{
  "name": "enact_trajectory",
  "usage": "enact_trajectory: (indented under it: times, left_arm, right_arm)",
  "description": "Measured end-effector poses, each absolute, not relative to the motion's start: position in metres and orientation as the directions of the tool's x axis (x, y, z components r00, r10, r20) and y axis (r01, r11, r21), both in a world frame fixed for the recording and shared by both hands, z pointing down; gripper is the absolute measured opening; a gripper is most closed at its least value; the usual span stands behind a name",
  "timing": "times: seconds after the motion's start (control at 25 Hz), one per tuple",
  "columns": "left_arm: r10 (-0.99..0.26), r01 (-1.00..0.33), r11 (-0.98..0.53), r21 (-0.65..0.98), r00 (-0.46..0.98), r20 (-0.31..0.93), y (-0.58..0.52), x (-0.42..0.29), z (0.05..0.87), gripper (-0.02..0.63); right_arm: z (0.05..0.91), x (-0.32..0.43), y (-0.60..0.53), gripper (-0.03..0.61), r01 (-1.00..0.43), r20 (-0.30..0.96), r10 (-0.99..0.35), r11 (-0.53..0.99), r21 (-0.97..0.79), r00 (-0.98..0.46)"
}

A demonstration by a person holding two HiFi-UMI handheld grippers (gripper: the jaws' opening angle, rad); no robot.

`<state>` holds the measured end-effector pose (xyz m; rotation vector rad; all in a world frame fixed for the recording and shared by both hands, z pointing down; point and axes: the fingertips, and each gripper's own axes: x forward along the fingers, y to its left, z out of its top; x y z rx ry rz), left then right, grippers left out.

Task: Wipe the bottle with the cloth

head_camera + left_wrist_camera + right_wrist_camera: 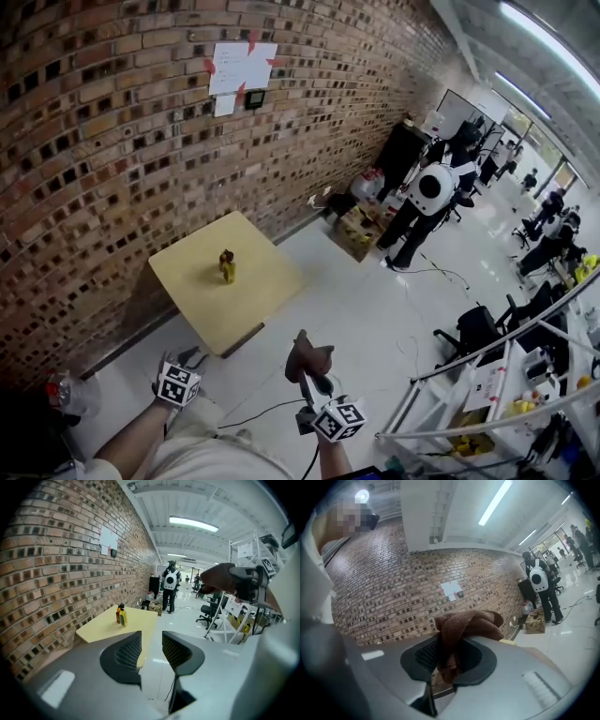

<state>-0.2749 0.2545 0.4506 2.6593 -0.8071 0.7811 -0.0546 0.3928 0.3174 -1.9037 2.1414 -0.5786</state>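
Two small bottles [227, 268], one yellow with a dark cap and one reddish, stand together on a square yellow table [258, 291] against the brick wall. In the left gripper view the bottles [121, 616] are far ahead on the table [101, 627]. My left gripper [191, 357] [151, 645] is open, a narrow gap between its jaws and nothing in it. My right gripper [308, 379] [449, 659] is shut on a bunched brown cloth [309, 357] [465, 623] that sticks up above its jaws. Both grippers hover over the floor, well short of the table.
A brick wall [103, 141] runs behind the table, with paper sheets [240, 67] pinned on it. A person with a white backpack [427, 199] stands beyond, near a cardboard box [354, 231]. A shelving rack [487, 389] and office chairs [472, 328] fill the right. Cables [253, 409] cross the white floor.
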Motion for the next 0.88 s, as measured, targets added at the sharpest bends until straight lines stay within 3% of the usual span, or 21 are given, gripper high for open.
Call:
enact_trajectory:
  times: [0.36,0.88]
  left_arm:
    - [-0.454,-0.579,-0.813,0.055,0.691,0.563,0.296,-0.309,0.438,0.149]
    - [-0.458,-0.543,-0.825,0.159,0.806,0.374,0.255,-0.353,0.355,0.142]
  right_arm:
    - [0.320,-0.073,0.433,0.067,-0.902,0.090,-0.984,0.100,-0.420,-0.152]
    - [0.287,-0.124,0.406,0.067,-0.937,0.026,-1.000,-0.019,-0.348,0.010]
